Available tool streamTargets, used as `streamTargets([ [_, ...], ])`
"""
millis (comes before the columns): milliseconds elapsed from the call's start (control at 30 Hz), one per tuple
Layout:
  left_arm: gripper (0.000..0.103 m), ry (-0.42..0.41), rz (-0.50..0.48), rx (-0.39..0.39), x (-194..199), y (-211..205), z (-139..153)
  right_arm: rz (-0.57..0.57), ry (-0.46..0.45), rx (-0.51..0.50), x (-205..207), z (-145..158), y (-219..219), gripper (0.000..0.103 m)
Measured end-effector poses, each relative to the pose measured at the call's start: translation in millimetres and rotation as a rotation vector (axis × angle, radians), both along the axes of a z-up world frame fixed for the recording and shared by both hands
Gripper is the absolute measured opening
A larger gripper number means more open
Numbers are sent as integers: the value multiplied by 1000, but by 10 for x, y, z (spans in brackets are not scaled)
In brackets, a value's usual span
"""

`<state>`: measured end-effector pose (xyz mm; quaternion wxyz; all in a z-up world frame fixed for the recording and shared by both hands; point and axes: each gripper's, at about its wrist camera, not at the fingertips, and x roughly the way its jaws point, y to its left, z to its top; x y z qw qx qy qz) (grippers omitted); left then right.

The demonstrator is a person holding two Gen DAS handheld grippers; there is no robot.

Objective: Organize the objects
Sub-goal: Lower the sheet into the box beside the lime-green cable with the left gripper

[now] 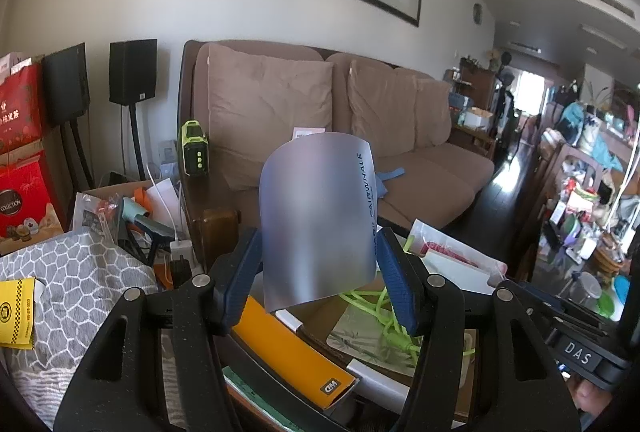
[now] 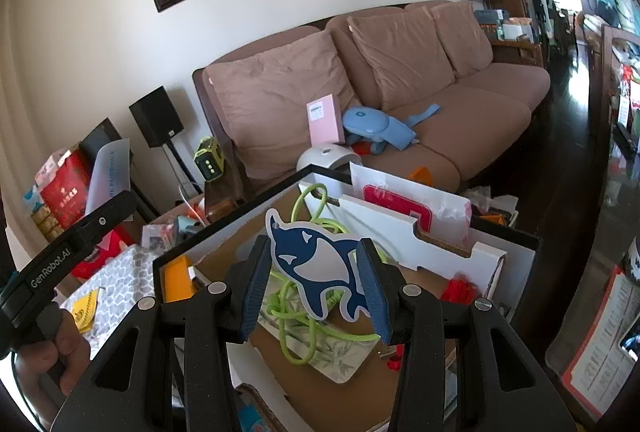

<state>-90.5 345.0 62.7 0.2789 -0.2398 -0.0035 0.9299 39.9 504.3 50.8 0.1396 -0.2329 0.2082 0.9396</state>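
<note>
At the bottom of the right wrist view, the right gripper [image 2: 316,284] pinches a whale-shaped sticker [image 2: 316,268] by its two side edges, the blue pads pressed against it. The sticker stands nearly upright, its long axis running from upper left to lower right of the frame. Directly below and just beyond it lies the open cardboard box [image 2: 404,232], with a green cord [image 2: 296,316] coiled on its floor and white dividers at the back, so the drop spot, by my reckoning, is straight down and forward of this hand. In the left wrist view the left gripper [image 1: 320,272] clamps a curled grey sheet [image 1: 316,216] printed with lettering, bowed upward between the pads, above an orange box [image 1: 288,352]. Farther off sits the brown sofa [image 1: 420,172]. The right hand seems nearer the box's middle.
</note>
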Motion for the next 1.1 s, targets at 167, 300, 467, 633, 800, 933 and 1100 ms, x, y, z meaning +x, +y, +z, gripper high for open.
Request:
streamTargets([
  [167, 56, -7, -2, -7, -8, 14, -13, -2, -9, -4, -2, -13, 11, 45],
  [300, 56, -17, -1, -13, -26, 31, -26, -8, -20, -8, 0, -26, 23, 45],
  [467, 56, -30, 0, -21, -36, 50, -55, -14, -26, -15, -3, -33, 43, 45],
  [633, 56, -43, 1, -25, -52, 49, -78, -12, -31, -15, -23, -26, 29, 45],
  [800, 56, -58, -3, -19, -76, 50, -91, -9, -36, -15, -29, -32, 16, 45],
  [933, 56, -59, -8, -22, -70, 58, -100, -10, -37, -14, -33, -39, 15, 45],
  [1100, 55, -64, -12, -32, -56, 95, -109, -13, -45, -18, -32, -69, 33, 45],
])
